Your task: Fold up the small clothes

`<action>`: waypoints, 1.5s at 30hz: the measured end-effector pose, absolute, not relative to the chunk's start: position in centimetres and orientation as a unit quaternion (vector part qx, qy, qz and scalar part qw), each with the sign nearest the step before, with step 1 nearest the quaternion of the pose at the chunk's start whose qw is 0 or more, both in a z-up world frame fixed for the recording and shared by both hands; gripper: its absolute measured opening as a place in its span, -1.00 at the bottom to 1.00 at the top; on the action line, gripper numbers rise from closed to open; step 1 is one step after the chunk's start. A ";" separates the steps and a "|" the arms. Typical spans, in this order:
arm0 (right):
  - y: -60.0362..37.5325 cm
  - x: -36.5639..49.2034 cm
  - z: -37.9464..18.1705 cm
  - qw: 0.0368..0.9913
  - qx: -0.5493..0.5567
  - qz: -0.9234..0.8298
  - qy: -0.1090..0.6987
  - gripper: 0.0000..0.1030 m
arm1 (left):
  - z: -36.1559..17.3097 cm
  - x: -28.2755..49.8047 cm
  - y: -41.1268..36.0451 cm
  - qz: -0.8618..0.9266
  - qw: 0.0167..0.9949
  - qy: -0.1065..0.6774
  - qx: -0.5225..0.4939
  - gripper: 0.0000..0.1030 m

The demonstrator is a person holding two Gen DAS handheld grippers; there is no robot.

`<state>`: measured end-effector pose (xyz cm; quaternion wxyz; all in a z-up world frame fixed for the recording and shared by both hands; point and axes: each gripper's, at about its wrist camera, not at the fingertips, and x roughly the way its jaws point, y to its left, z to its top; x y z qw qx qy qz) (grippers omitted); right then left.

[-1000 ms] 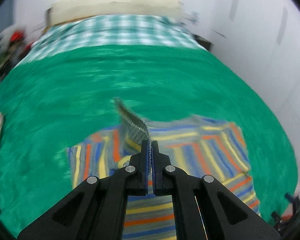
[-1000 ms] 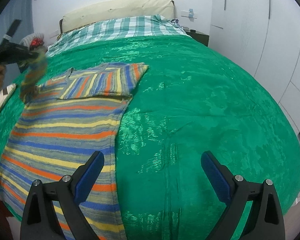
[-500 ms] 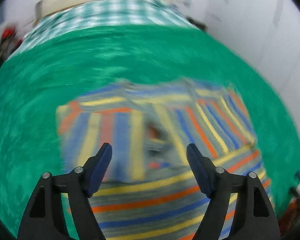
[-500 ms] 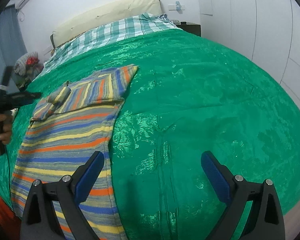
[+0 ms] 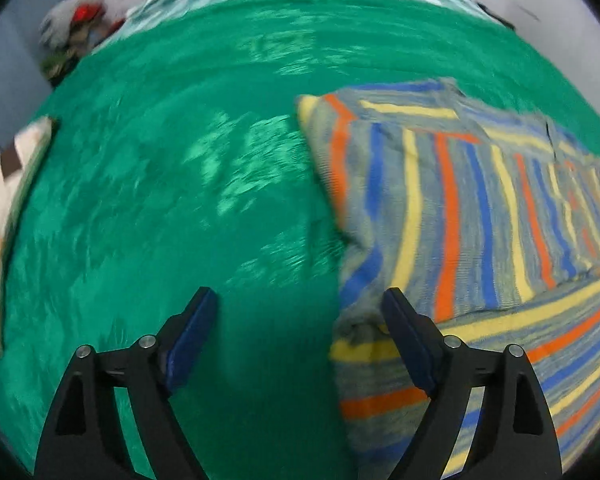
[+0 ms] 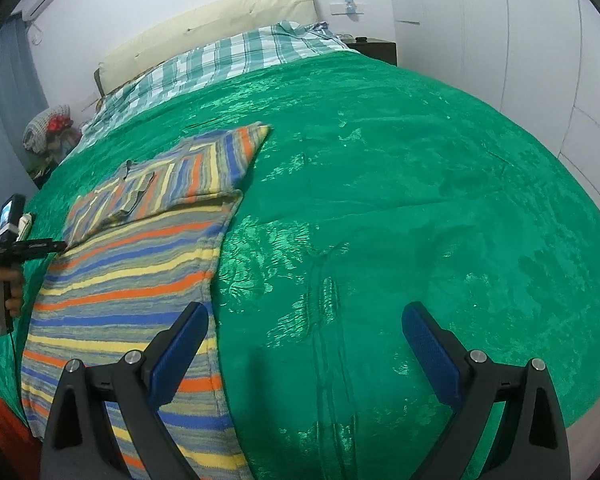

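Note:
A knitted sweater with blue, orange and yellow stripes lies flat on the green bedspread, and its sleeves are folded across the chest. In the left wrist view the sweater fills the right side. My left gripper hangs low over the sweater's left edge. Its jaws are opening, and between them is only bedspread. In the right wrist view a hand holds the left gripper beside the sweater. My right gripper is open and empty over the sweater's right hem.
A plaid sheet and cream headboard lie at the far end. White wardrobe doors and a dark nightstand stand to the right. A white and brown folded cloth rests at the bed's left edge.
My left gripper has let go of the sleeve, opened wide and dropped down towards the sweater's left edge. The sleeve now lies on the chest. My right gripper has stayed in place.

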<state>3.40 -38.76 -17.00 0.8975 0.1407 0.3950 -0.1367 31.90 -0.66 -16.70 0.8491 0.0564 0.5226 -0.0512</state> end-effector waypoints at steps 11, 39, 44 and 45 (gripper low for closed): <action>-38.5 3.4 -17.0 0.898 0.136 -0.134 0.396 0.88 | -17.3 31.3 -0.4 -0.012 0.848 0.521 0.095 0.74; -34.8 2.7 -16.2 0.904 0.004 -0.192 0.382 0.88 | -16.7 9.4 9.2 -0.019 0.879 0.470 -0.071 0.84; -34.0 2.8 -16.5 0.895 -0.039 -0.211 0.391 0.88 | -16.0 9.4 9.7 -0.013 0.890 0.450 -0.077 0.84; -33.9 2.8 -16.7 0.893 -0.047 -0.213 0.394 0.88 | -15.9 9.3 9.8 -0.010 0.891 0.447 -0.078 0.85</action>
